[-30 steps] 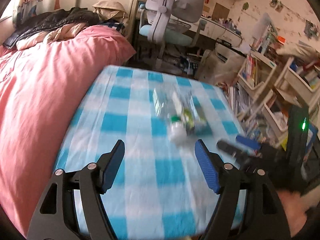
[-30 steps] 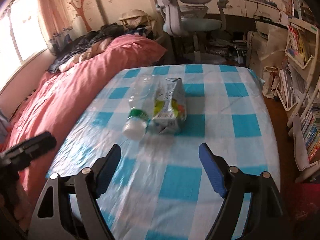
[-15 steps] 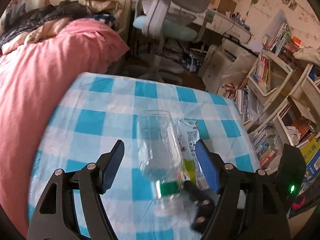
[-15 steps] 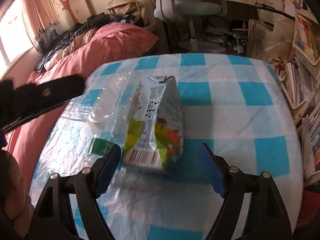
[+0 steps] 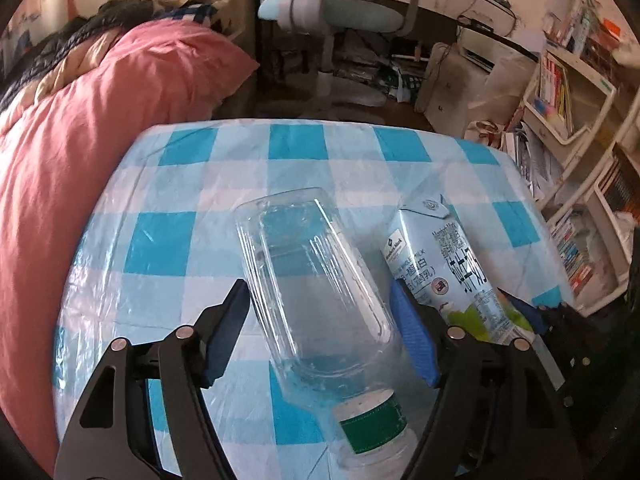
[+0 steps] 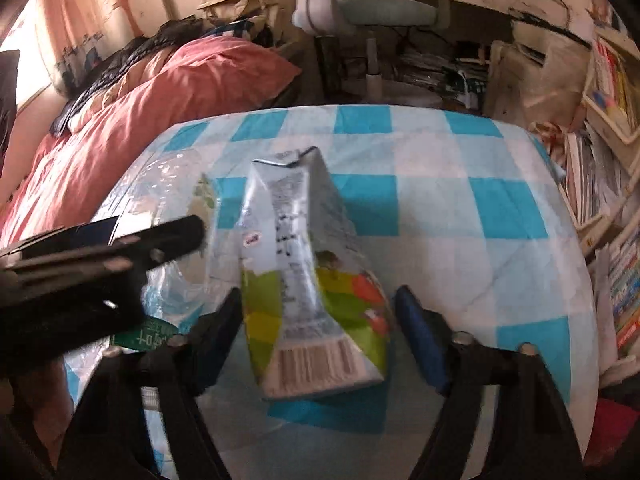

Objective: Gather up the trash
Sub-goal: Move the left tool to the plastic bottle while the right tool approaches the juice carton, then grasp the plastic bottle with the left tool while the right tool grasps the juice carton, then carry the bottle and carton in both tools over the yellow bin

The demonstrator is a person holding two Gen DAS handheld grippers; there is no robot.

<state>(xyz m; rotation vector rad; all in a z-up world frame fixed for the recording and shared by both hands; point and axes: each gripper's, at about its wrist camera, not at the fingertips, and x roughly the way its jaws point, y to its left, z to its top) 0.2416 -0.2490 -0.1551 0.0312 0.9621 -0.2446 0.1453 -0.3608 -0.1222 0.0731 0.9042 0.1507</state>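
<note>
Your left gripper (image 5: 320,320) has its jaws either side of the clear plastic bottle (image 5: 308,276), and they've just been closing in a bit. The left pad (image 5: 228,332) looks right up against the bottle's wall and the right pad (image 5: 412,336) sits just beside it, but I can't tell for sure if either is actually pressing, so call it straddling, not gripping. The bottle lies on its side on the blue checked tablecloth (image 5: 160,248), base pointing away from you, green-banded neck and white cap (image 5: 372,436) back toward the gripper body.

Your right gripper (image 6: 320,324) is doing the same with the milk carton (image 6: 308,280): jaws fairly wide, just been closing, carton between the blue pads (image 6: 420,336) with a small gap showing on the right side. The left side is too blurry to call. The carton lies flat, barcode end nearest the gripper, folded top pointing away.

Carton sits just right of the bottle, pretty much touching it. Left of the bottle, past the cloth's edge, there's a pink duvet (image 5: 80,120); beyond the bottle, past the far edge, an office chair (image 5: 336,4).
</note>
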